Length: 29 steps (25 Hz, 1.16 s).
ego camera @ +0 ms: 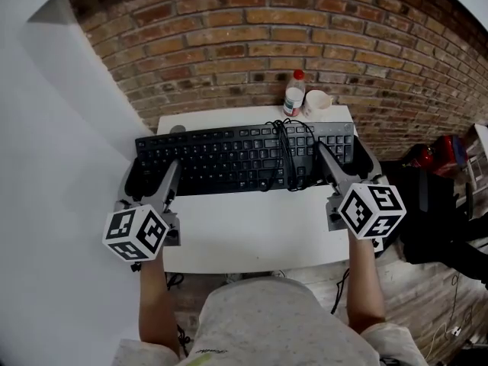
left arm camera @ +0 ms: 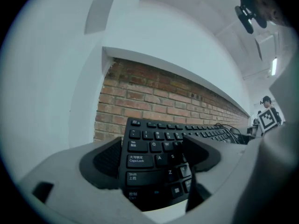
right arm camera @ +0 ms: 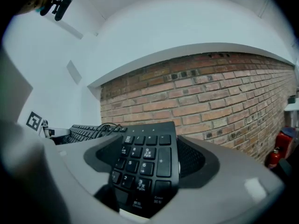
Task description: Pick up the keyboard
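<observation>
A black keyboard (ego camera: 229, 157) lies lengthwise along the back of the white table (ego camera: 252, 235), its black cable (ego camera: 284, 155) looped over the keys. My left gripper (ego camera: 155, 175) is at the keyboard's left end. In the left gripper view its pads close on the Caps Lock corner of the keyboard (left arm camera: 149, 146), one pad at the edge and one over the keys. My right gripper (ego camera: 343, 158) holds the number-pad end of the keyboard (right arm camera: 145, 160) the same way. The marker cubes (ego camera: 137, 232) face up.
A plastic bottle with a red cap (ego camera: 293, 94) and a white cup (ego camera: 317, 101) stand behind the keyboard, against the brick wall (ego camera: 252, 36). A white wall runs along the left. A black bag (ego camera: 435, 212) and a red object (ego camera: 446, 152) lie on the floor at the right.
</observation>
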### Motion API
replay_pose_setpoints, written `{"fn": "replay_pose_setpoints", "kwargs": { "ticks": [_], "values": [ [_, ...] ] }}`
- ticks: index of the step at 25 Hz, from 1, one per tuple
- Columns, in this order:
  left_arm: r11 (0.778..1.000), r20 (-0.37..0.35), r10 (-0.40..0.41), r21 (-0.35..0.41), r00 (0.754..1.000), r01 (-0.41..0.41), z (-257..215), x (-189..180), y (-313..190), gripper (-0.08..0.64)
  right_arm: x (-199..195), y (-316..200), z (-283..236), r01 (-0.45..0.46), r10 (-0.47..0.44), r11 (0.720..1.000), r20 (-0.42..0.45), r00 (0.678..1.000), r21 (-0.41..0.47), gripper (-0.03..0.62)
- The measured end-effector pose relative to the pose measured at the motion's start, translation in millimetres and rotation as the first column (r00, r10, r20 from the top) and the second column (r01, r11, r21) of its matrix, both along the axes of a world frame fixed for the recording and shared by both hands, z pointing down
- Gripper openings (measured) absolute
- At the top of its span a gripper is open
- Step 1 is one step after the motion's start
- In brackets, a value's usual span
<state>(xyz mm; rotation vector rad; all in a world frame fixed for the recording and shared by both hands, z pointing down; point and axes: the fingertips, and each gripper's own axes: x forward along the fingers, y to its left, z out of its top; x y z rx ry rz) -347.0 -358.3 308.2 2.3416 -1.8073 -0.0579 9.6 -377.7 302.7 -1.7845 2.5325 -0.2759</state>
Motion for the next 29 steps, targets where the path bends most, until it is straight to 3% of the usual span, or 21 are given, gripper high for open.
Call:
{"fn": "replay_pose_setpoints", "kwargs": {
  "ticks": [9, 29],
  "values": [
    [0.993, -0.015, -0.017, 0.118, 1.000, 0.019, -26, -6, 16, 0.403, -6, 14, -32, 0.007, -0.006, 0.992, -0.008, 1.000, 0.124, 0.379],
    [0.994, -0.023, -0.024, 0.109, 0.999, 0.026, -7, -4, 9, 0.403, -4, 5, -15, 0.011, -0.010, 0.993, -0.011, 1.000, 0.116, 0.377]
  ]
}}
